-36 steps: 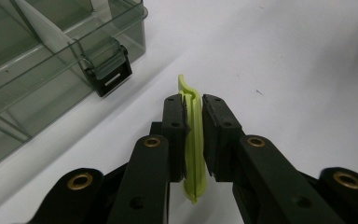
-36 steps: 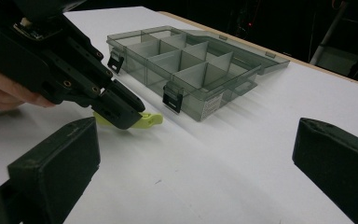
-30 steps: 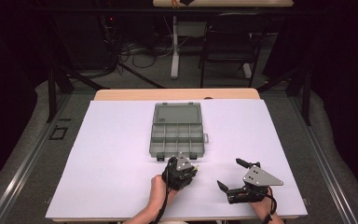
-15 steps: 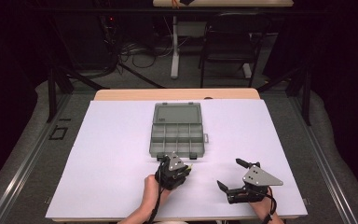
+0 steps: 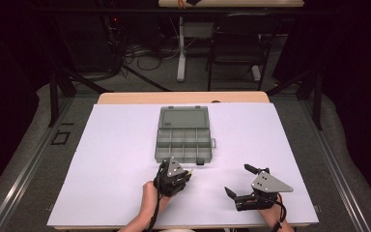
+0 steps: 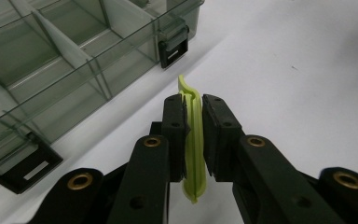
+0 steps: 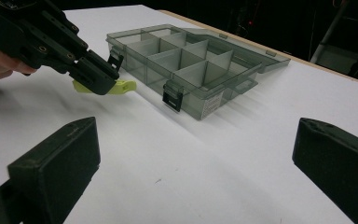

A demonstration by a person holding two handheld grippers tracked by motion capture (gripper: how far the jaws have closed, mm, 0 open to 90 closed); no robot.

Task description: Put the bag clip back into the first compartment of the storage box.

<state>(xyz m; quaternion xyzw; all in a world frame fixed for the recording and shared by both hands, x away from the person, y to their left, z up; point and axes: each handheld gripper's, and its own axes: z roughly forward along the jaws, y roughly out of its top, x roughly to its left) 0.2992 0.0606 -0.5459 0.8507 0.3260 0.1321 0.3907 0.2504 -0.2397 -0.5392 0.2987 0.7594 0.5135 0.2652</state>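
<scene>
Near the worktop's (image 5: 106,159) front edge, the left tongs (image 5: 186,173) are clamped on a lime-green plastic strip (image 6: 193,140), just short of the open compartment box (image 5: 183,140). Its side label (image 7: 210,108) is unreadable. Rightward, the right tongs (image 5: 239,181) gape wide, holding nothing.

High view above the table's near edge facing forward, gripper views low and close, sharing the compartment box (image 5: 183,140).

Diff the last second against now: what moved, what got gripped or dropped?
Left claw, shut on the lime-green plastic piece throughout, slid slightly left along the near edge of the compartment box. Nothing grabbed or dropped. Right claw stayed open and parked; box unmoved, lid open.
</scene>
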